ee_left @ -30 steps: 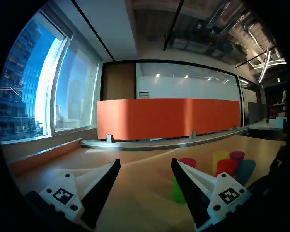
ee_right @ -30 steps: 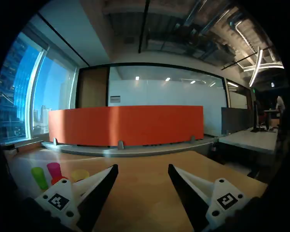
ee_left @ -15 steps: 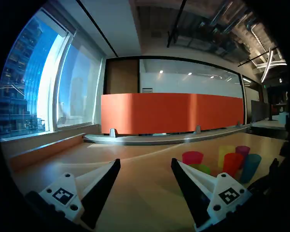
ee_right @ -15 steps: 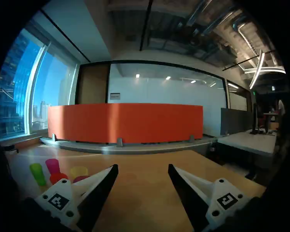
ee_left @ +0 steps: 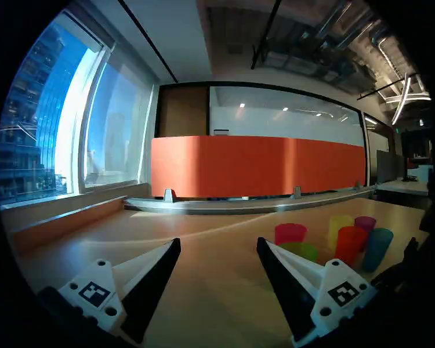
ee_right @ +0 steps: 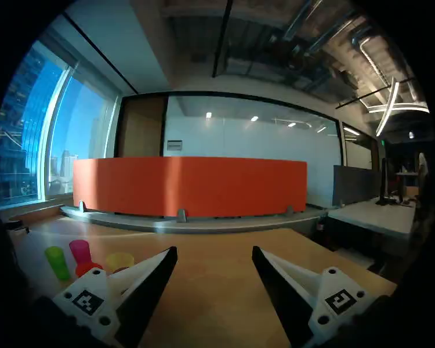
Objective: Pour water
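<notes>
Left gripper (ee_left: 218, 242) and right gripper (ee_right: 214, 250) fingers both wide, empty. I'd straddle the pink cup (ee_left: 290, 232) squarely; green cup (ee_left: 303, 251) just beside it might tip.

Wood table (ee_left: 217, 284) w/ colored cups (ee_left: 350, 242)

nothing legible; the small wall sign (ee_right: 174, 145) is blurred.

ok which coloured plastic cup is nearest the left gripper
The lime green plastic cup, its rim right behind the left gripper's finger; the other cups stand farther off.
</notes>
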A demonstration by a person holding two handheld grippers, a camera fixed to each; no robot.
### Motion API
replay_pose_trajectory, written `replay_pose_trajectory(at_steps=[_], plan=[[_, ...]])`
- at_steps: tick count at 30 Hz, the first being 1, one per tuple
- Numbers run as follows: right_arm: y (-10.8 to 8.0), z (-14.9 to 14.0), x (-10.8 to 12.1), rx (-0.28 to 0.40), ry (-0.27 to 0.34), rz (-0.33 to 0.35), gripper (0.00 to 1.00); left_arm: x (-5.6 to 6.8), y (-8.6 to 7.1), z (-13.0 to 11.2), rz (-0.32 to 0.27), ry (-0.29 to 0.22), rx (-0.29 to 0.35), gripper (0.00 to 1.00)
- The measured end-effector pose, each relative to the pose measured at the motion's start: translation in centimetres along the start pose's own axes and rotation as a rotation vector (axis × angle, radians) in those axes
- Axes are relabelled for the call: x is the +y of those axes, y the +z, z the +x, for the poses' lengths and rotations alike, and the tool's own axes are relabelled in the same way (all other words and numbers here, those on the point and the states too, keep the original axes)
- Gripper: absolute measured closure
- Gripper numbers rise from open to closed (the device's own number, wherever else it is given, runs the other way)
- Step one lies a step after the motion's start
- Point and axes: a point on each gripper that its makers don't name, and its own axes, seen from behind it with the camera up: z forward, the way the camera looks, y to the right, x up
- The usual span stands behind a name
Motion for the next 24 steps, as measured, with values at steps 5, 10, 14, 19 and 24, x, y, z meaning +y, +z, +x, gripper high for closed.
replay_pose_trajectory(at_steps=[5,10,14,19,24], plan=[[0.10,0.05,-0.07,0.002,-0.006,0.001,0.00,-0.08,0.02,-0.07,0.001,0.000,0.000,0.03],[0.17,0.04,-0.14,0.001,-0.006,0.001,0.00,0.00,0.03,-0.07,-0.002,0.000,0.000,0.02],[0.17,0.17,-0.20,0.003,-0.007,0.003,0.00,0.07,0.01,-0.08,-0.005,0.000,0.000,0.02],[0.14,0.23,-0.24,0.004,-0.009,0.003,0.00,0.17,-0.01,-0.07,-0.009,0.001,0.000,0.03],[0.15,0.04,-0.20,0.001,-0.005,0.002,0.00,0.32,-0.07,-0.03,-0.014,0.003,0.000,0.02]])
